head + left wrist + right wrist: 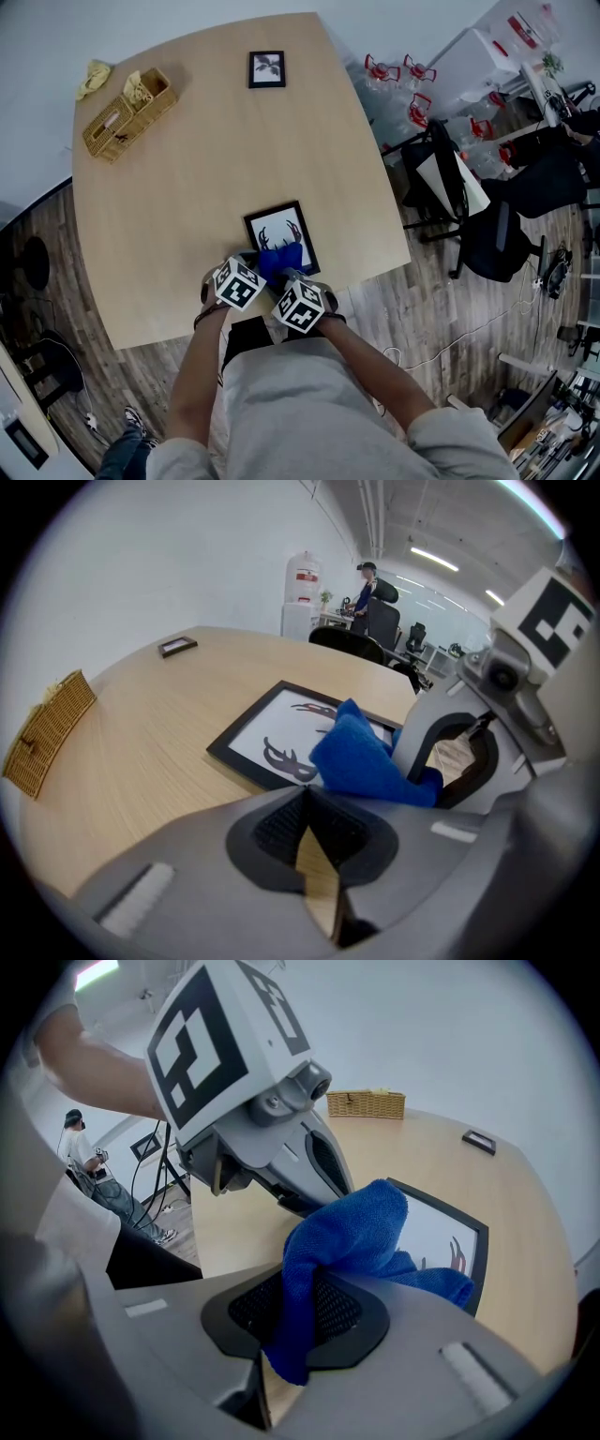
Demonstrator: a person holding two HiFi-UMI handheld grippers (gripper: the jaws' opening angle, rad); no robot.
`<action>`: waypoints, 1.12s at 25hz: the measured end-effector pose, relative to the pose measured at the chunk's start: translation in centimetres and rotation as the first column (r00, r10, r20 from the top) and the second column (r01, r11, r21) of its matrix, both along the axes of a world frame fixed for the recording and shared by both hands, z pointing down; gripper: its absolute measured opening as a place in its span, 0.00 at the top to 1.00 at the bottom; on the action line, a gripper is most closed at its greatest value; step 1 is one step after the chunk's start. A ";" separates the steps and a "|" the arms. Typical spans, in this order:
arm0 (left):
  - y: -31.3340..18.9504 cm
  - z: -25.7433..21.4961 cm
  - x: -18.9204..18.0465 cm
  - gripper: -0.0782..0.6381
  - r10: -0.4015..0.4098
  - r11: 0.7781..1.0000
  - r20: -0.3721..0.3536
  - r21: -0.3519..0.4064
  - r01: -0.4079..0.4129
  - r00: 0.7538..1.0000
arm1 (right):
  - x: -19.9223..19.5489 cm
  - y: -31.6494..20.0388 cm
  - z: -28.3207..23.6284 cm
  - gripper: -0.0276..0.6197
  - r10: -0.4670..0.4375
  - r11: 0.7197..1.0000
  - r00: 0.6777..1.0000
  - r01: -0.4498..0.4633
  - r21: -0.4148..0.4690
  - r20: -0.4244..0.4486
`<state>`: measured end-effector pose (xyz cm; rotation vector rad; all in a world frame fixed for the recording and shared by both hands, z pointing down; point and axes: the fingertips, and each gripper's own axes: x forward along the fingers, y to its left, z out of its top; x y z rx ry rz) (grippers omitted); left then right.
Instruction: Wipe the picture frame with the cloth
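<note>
Between jaws of right hand-held gripper (pixel 291 1314): cloth (pixel 352 1232) clamped, lying on picture frame (pixel 277 233) ahead; left hand-held gripper (pixel 307 825) closed, empty.

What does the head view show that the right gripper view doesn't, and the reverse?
Only the head view: a yellow cloth beside the wicker basket, and water bottles on the floor. Only the right gripper view: the right gripper shut on the blue cloth, and a person standing far off. Both: the cloth, the near picture frame, the basket, the small far frame.
</note>
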<state>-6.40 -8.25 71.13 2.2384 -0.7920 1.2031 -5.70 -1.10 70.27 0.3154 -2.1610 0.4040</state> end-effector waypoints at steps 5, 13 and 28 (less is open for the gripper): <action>0.0 -0.1 0.1 0.82 0.022 1.000 0.019 -0.009 -0.022 1.000 | -0.1 1.3 -0.2 0.87 -0.036 0.999 0.999 0.036 -0.029 0.020; 0.0 0.0 0.2 0.82 0.043 0.999 0.037 -0.013 -0.042 0.998 | 1.1 0.8 -0.1 0.87 0.006 0.998 0.998 -0.002 -0.055 0.064; 0.1 -0.1 0.1 0.82 0.018 1.000 0.076 0.002 -0.018 0.997 | 9.0 -2.3 0.0 0.87 0.101 0.995 0.994 -0.099 -0.029 0.048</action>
